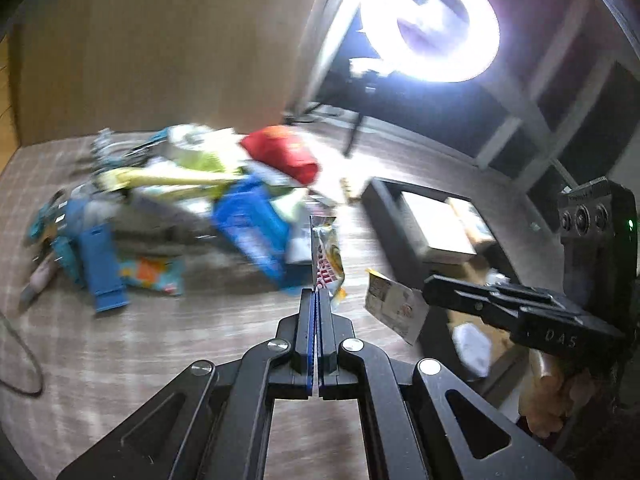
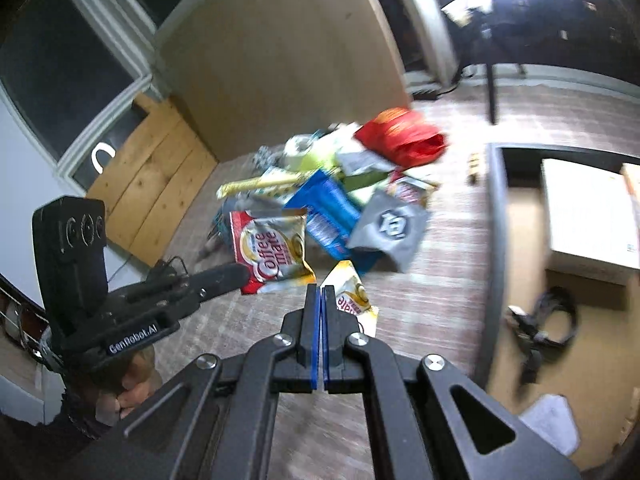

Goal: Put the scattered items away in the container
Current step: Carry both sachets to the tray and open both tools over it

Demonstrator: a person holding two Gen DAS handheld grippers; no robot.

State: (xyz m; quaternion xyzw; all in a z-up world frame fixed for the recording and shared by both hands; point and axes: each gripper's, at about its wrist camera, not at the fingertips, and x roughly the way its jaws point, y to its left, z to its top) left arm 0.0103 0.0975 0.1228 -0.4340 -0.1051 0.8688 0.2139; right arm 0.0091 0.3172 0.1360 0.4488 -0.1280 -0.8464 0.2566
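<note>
Carrying is the step in hand, by my reading — each claw has a packet clamped and lifted clear of the wood-grain tabletop (image 1: 160, 340).

The left gripper (image 1: 318, 294) has its jaws pressed together on the edge of a red-and-yellow foil creamer sachet (image 1: 328, 256); the right camera shows the same sachet, printed "Coffee mate", hanging from that gripper's tip. The right gripper (image 2: 321, 292) is likewise closed tight, pinching a second, smaller white-and-yellow creamer sachet (image 2: 352, 296) by one corner; in the left view it dangles from the black finger just above the table.

Behind both, a loose heap of wrappers and packets (image 2: 332, 184) remains on the table — a red crinkled bag (image 2: 404, 136), a blue carton (image 2: 324, 208) and a grey pouch with a round emblem (image 2: 390, 228) among them. The dark open-topped storage box (image 2: 496, 240) stands to the right of the heap, with a white carton (image 2: 584, 216) and a dark coil of cable (image 2: 552, 320) already inside.

Next, both sachets need swinging to the right, over the box's near wall, before the jaws part. Thin foil held by an edge may flap or slip, so the release should come only once each packet hangs well inside the rim. Much of the heap is left.
</note>
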